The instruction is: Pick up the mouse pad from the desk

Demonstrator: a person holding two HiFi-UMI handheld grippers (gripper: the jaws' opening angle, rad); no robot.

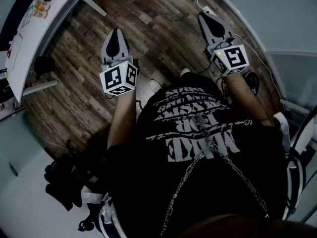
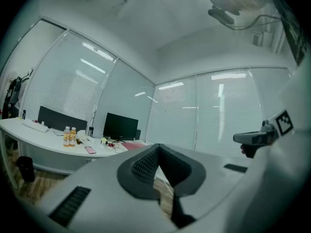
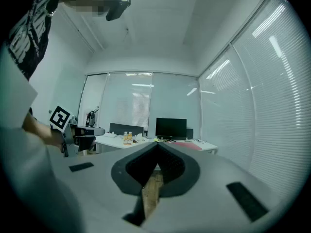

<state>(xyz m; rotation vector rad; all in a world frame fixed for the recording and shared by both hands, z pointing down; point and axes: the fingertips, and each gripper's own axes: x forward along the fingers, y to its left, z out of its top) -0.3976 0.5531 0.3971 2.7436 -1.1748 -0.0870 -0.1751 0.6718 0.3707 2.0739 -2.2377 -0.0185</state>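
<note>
Left hand-held gripper, right hand-held gripper: smooth matt grey plastic shells. Pads black, finely ribbed, rubbery look.

Floor beneath both: wood planks, matt, grain visible.

Counter ahead of the left hand-held gripper: smooth white top, slight sheen. Monitor on it: glossy dark screen.

Behind the hand-held grippers, shirt: matt black cloth. Chain across it: shiny metal links.

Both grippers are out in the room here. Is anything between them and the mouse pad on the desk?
Nothing visible. The left gripper and right gripper, both shut and empty, face the mouse pad across open wooden floor; it lies flat on the desk before the monitor.
</note>
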